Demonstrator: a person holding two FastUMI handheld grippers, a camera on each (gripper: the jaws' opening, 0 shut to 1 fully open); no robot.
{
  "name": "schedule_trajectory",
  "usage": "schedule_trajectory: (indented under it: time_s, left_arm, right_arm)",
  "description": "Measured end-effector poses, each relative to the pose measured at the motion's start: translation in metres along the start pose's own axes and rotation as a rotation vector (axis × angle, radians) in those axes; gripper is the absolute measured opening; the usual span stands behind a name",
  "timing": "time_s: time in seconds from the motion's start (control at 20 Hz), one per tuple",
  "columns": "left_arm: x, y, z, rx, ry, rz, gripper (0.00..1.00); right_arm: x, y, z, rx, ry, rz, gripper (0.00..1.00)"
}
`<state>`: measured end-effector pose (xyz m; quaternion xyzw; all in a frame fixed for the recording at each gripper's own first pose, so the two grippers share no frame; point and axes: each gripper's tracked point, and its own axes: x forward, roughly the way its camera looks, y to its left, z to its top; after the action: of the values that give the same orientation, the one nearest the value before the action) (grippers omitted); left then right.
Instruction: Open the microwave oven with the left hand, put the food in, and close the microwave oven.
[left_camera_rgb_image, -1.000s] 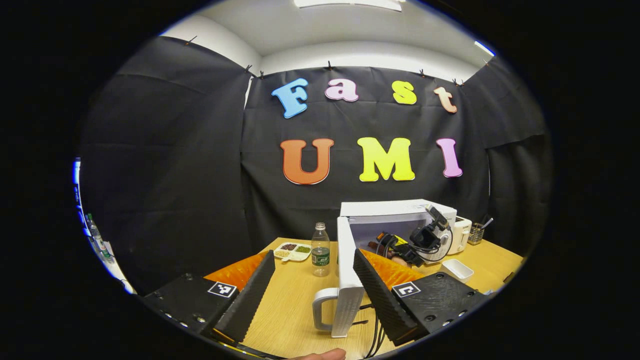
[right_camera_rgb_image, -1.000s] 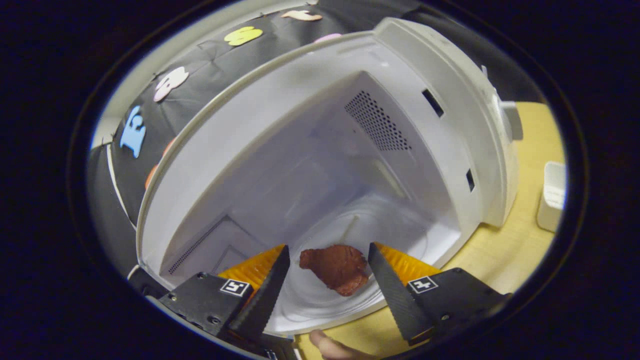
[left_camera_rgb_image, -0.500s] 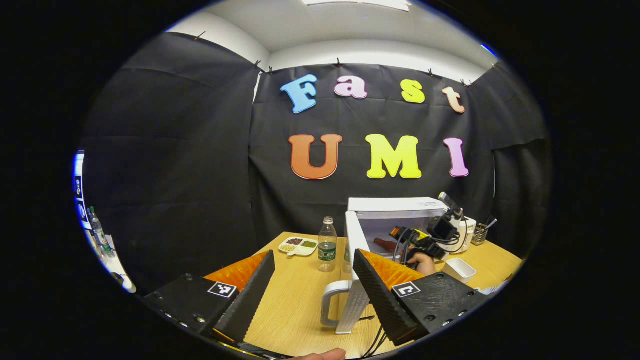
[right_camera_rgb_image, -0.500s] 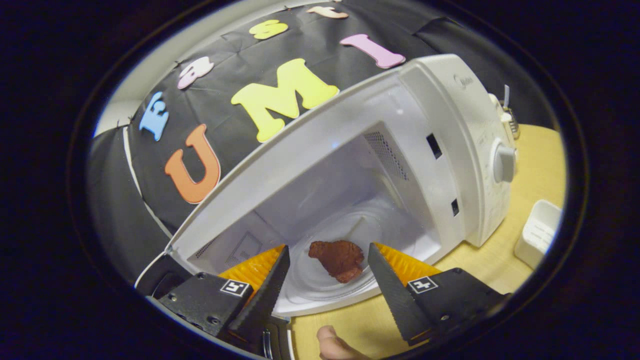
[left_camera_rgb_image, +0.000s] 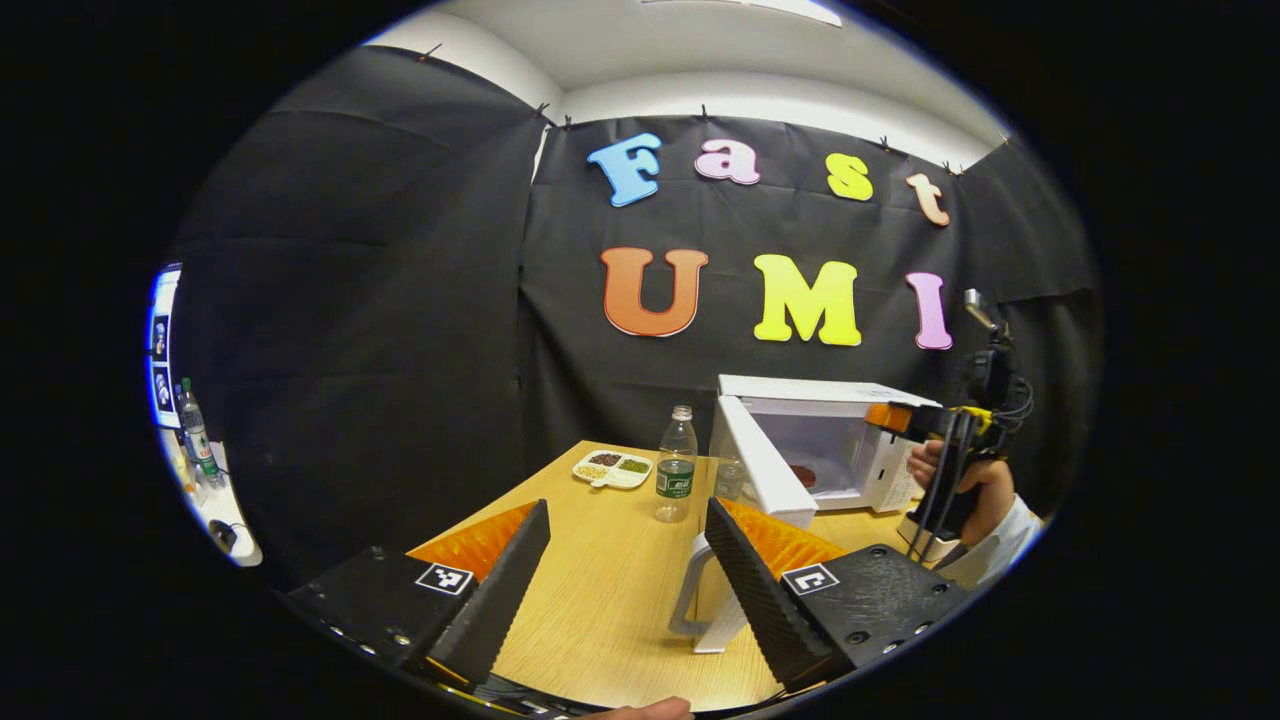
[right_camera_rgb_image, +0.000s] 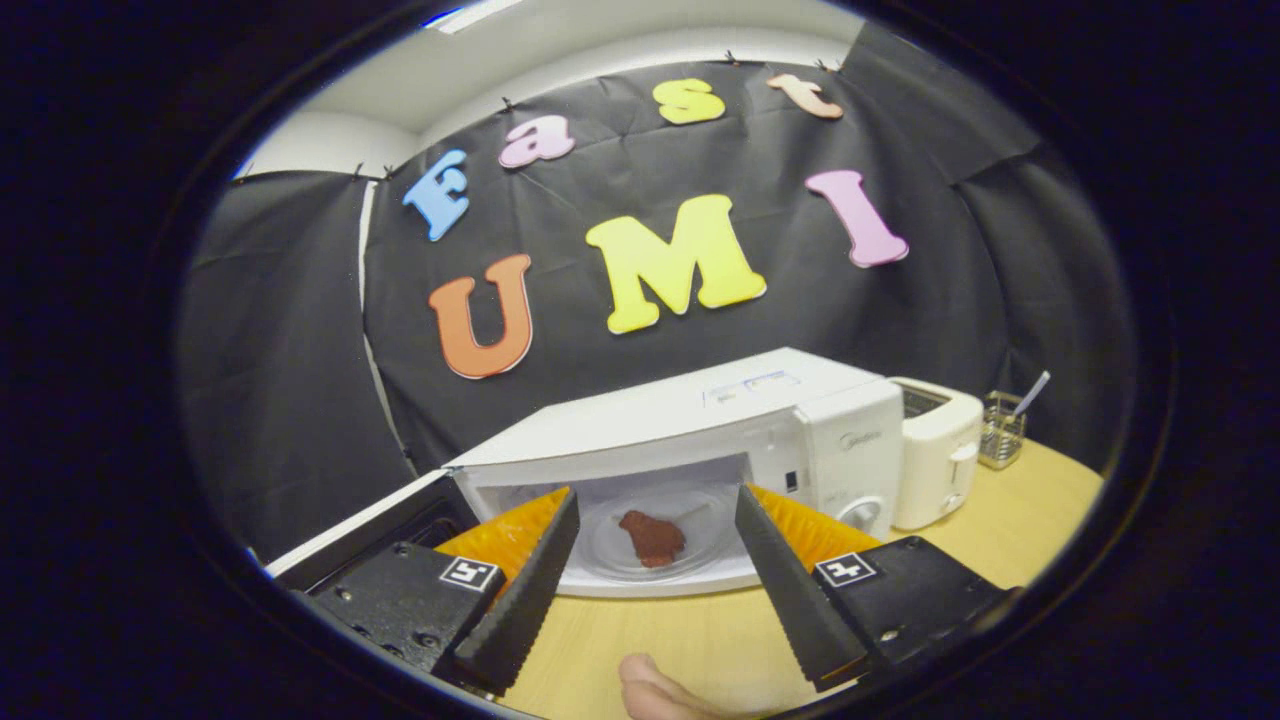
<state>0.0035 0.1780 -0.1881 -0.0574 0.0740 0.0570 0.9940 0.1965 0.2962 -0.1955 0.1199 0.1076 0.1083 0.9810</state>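
Note:
The white microwave (right_camera_rgb_image: 700, 420) stands with its door (left_camera_rgb_image: 762, 468) swung open to the left; the door's handle (left_camera_rgb_image: 688, 598) sits just beside my left gripper's right finger. A reddish-brown piece of food (right_camera_rgb_image: 650, 537) lies on the glass turntable inside, also seen as food (left_camera_rgb_image: 803, 475) through the opening. My right gripper (right_camera_rgb_image: 650, 570) is open and empty, outside the cavity and in front of it. A hand holds that right gripper (left_camera_rgb_image: 888, 417) up beside the microwave's front. My left gripper (left_camera_rgb_image: 625, 570) is open over the table, holding nothing.
A water bottle (left_camera_rgb_image: 677, 465) and a divided snack plate (left_camera_rgb_image: 612, 468) stand left of the door on the wooden table (left_camera_rgb_image: 600, 600). Right of the microwave are a white toaster (right_camera_rgb_image: 935, 450) and a wire utensil holder (right_camera_rgb_image: 1003, 430). A thumb (right_camera_rgb_image: 655, 690) shows at the bottom.
My right gripper has drawn back out of the microwave, leaving the food on the turntable. The left gripper has shifted back and left, away from the oven.

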Motion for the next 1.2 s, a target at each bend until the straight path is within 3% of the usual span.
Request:
schedule_trajectory:
  time_s: [0.2, 0.25, 0.3, 0.35, 0.4, 0.45, 0.5, 0.55, 0.6, 0.65, 0.7, 0.75, 0.85, 0.9, 0.95, 1.0, 1.05, 1.1, 1.15, 1.2]
  left_arm:
    - [0.002, 0.012, -0.010, -0.032, -0.001, 0.012, 0.93]
    - [0.004, 0.014, -0.015, -0.034, 0.002, 0.013, 0.89]
    - [0.005, 0.016, -0.019, -0.035, 0.005, 0.013, 0.72]
    - [0.007, 0.016, -0.021, -0.032, 0.005, 0.006, 0.78]
    - [0.010, 0.012, -0.025, -0.032, 0.013, -0.012, 0.72]
    - [0.011, 0.003, -0.031, -0.042, 0.025, -0.053, 0.39]
    - [0.011, 0.000, -0.032, -0.050, 0.028, -0.071, 0.19]
    - [0.017, 0.000, -0.033, -0.059, 0.017, -0.084, 0.00]
    - [0.017, -0.001, -0.031, -0.069, 0.009, -0.099, 0.03]
    - [0.020, -0.004, -0.033, -0.078, 0.012, -0.111, 0.00]
    - [0.021, -0.005, -0.031, -0.071, 0.021, -0.119, 0.00]
    - [0.029, -0.003, -0.038, -0.060, 0.022, -0.104, 0.00]
    - [0.033, -0.004, -0.051, -0.022, 0.042, -0.090, 0.00]
    - [0.037, -0.004, -0.054, -0.013, 0.046, -0.082, 0.00]
    - [0.040, -0.009, -0.060, -0.011, 0.066, -0.092, 0.00]
    - [0.042, -0.014, -0.064, -0.016, 0.075, -0.098, 0.00]
    - [0.046, -0.020, -0.068, -0.025, 0.089, -0.107, 0.00]
    - [0.045, -0.023, -0.071, -0.023, 0.104, -0.103, 0.00]
    - [0.049, -0.024, -0.075, -0.019, 0.123, -0.105, 0.00]
    - [0.050, -0.029, -0.075, -0.018, 0.131, -0.112, 0.00]
  right_arm:
    - [-0.064, -0.012, 0.031, -0.075, -0.071, 0.023, 1.00]
    - [-0.078, -0.018, 0.036, -0.093, -0.079, 0.024, 1.00]
    - [-0.093, -0.023, 0.041, -0.113, -0.086, 0.020, 1.00]
    - [-0.108, -0.029, 0.048, -0.127, -0.095, 0.012, 1.00]
    - [-0.122, -0.032, 0.054, -0.141, -0.106, 0.011, 1.00]
    - [-0.136, -0.038, 0.057, -0.153, -0.111, -0.001, 1.00]
    - [-0.149, -0.047, 0.060, -0.166, -0.112, -0.019, 0.89]
    - [-0.159, -0.054, 0.062, -0.179, -0.111, -0.026, 1.00]
    - [-0.170, -0.057, 0.063, -0.191, -0.109, -0.027, 1.00]
    - [-0.180, -0.061, 0.063, -0.200, -0.107, -0.022, 1.00]
    - [-0.189, -0.065, 0.064, -0.207, -0.104, -0.021, 0.90]
    - [-0.196, -0.071, 0.063, -0.210, -0.098, -0.023, 1.00]
    - [-0.205, -0.078, 0.066, -0.225, -0.098, -0.019, 1.00]
    - [-0.207, -0.082, 0.067, -0.235, -0.099, -0.028, 0.89]
    - [-0.209, -0.088, 0.069, -0.244, -0.102, -0.034, 1.00]
    - [-0.211, -0.092, 0.072, -0.250, -0.106, -0.039, 0.90]
    - [-0.213, -0.097, 0.073, -0.251, -0.108, -0.046, 0.90]
    - [-0.215, -0.101, 0.074, -0.243, -0.111, -0.049, 1.00]
    - [-0.216, -0.105, 0.076, -0.234, -0.115, -0.046, 0.90]
    - [-0.218, -0.108, 0.078, -0.220, -0.123, -0.044, 0.90]
